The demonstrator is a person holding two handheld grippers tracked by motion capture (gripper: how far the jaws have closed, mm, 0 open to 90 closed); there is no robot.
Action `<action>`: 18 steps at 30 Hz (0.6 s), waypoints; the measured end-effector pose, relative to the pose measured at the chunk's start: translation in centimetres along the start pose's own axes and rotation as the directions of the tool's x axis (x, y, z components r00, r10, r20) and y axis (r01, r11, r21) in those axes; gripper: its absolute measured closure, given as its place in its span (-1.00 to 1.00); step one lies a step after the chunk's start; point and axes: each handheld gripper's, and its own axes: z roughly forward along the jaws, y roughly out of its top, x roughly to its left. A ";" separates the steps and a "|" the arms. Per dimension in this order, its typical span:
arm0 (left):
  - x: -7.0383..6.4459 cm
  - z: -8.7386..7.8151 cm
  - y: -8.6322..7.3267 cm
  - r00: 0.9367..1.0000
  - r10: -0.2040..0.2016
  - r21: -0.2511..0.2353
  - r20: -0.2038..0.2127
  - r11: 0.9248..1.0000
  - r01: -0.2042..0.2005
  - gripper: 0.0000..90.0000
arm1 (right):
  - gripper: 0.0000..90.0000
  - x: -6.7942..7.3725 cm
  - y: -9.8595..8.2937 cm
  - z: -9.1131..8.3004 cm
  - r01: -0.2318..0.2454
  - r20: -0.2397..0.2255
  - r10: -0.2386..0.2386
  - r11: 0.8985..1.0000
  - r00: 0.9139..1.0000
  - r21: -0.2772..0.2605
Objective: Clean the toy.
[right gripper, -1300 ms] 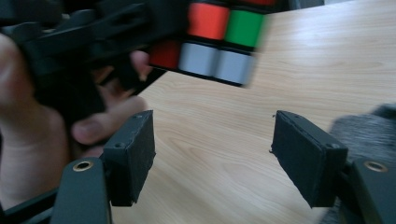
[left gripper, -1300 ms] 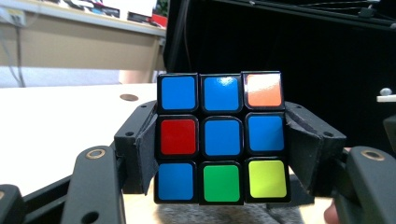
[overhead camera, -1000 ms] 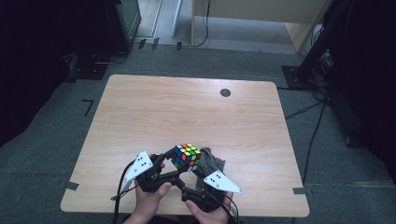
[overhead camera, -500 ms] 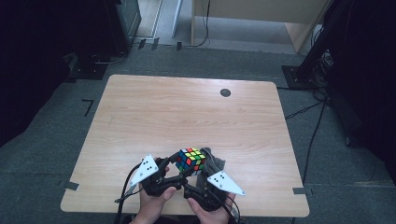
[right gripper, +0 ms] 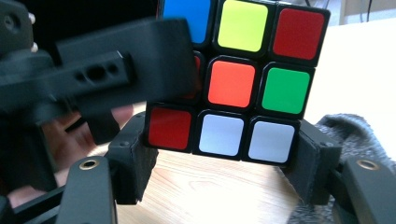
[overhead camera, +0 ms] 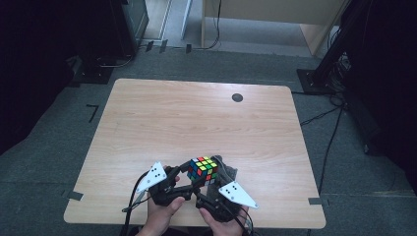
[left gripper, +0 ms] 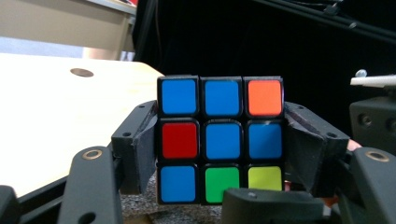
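Two grippers meet at the near edge of the wooden table, and a scrambled puzzle cube sits between them, lifted just clear of the tabletop. In the high view the left gripper comes in from the cube's left and the right gripper from below and right, each held in a hand that enters from the bottom edge. The left gripper view looks straight at a mostly blue face of the cube, with that gripper's black jaws pressed against the cube's two sides at the middle and bottom rows, so it is clamped on the cube. The right gripper view shows another face (red, white, orange, green and yellow squares), with its own jaws closed against the cube's bottom row from either side, so this gripper grips it too. In that same view the left gripper crosses in front as a blurred black mass and covers the left column of the upper two rows, and the cube's top edge is cut off by the frame. A grey fuzzy cloth lies on the table behind the right jaw; its full extent is hard to make out. The cube's underside is hidden in every view.
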 end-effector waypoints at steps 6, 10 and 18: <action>1.1 -1.7 1.7 0.999 0.032 -0.070 0.008 0.997 -0.031 -0.44 | -0.24 -0.7 -0.1 0.1 0.020 0.025 -0.021 0.999 0.999 0.045; 2.9 -3.0 2.9 0.997 0.059 -0.070 0.040 0.996 -0.056 -0.55 | -0.24 -1.9 0.6 -0.4 0.076 0.030 -0.078 0.995 0.997 0.060; 4.1 -2.9 1.7 0.927 0.373 0.120 0.027 0.920 -0.373 -0.58 | -0.24 -5.4 2.9 -1.4 0.017 -0.097 0.001 0.983 0.995 0.184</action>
